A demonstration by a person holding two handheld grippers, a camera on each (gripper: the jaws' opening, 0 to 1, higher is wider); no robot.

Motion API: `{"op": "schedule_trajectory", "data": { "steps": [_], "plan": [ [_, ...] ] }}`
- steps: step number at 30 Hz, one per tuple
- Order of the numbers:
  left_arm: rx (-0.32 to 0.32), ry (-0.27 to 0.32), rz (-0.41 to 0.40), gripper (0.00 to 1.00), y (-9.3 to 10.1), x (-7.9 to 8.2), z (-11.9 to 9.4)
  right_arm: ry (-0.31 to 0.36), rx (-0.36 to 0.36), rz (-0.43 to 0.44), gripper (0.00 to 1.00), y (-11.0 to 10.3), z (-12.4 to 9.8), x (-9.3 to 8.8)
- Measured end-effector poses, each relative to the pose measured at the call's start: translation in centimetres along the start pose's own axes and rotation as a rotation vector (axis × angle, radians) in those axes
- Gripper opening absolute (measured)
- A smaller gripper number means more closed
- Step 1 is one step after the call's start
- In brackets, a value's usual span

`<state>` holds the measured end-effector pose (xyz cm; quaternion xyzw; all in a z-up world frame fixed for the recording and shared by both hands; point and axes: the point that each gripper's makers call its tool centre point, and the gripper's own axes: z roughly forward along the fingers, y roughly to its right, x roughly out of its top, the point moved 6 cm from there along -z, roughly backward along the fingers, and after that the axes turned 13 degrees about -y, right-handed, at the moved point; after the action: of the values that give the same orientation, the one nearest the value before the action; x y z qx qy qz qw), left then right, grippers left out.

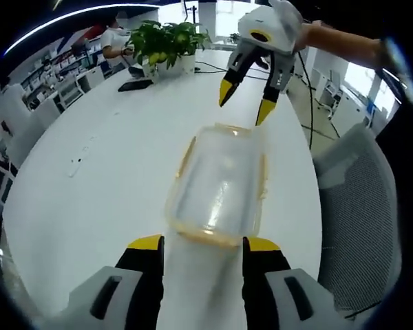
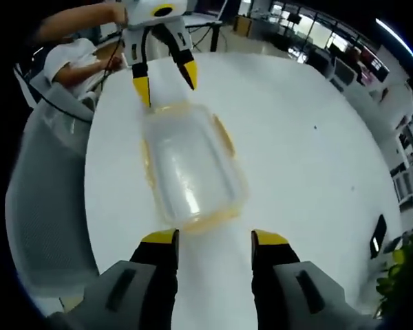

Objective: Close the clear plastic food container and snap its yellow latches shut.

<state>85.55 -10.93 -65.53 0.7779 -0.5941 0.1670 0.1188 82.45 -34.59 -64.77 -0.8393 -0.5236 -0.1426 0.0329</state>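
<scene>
A clear plastic food container (image 1: 219, 185) with yellow latches lies on the white table (image 1: 103, 172), its lid resting on top. My left gripper (image 1: 203, 242) is open just short of its near end, fingers apart with nothing between them. The right gripper (image 1: 246, 103) hovers open beyond the container's far end. In the right gripper view the container (image 2: 189, 165) lies ahead of my open right gripper (image 2: 213, 237), and the left gripper (image 2: 164, 79) hangs open at its far end. Yellow side latches (image 2: 225, 141) stick outward.
A potted plant (image 1: 166, 45) and a dark flat device (image 1: 135, 84) stand at the table's far side. A grey mesh chair (image 1: 361, 206) stands by the table edge, as does a chair (image 2: 48, 185) in the right gripper view. A person's arm (image 1: 344, 45) holds the right gripper.
</scene>
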Motion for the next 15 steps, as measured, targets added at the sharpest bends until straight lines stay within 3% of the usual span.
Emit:
{"op": "schedule_trajectory", "data": {
  "steps": [2,9,15],
  "plan": [
    [0.01,0.007,-0.029,0.39,-0.1,-0.1,-0.1,0.021,-0.004,0.045,0.39,-0.1,-0.1,0.2],
    [0.047,0.042,-0.26,0.39,0.2,-0.6,-0.1,0.091,-0.023,0.224,0.38,-0.3,-0.1,0.4],
    [0.082,0.068,-0.347,0.39,0.4,-1.2,-0.1,0.111,-0.033,0.301,0.38,-0.6,0.3,-0.1]
  ]
}}
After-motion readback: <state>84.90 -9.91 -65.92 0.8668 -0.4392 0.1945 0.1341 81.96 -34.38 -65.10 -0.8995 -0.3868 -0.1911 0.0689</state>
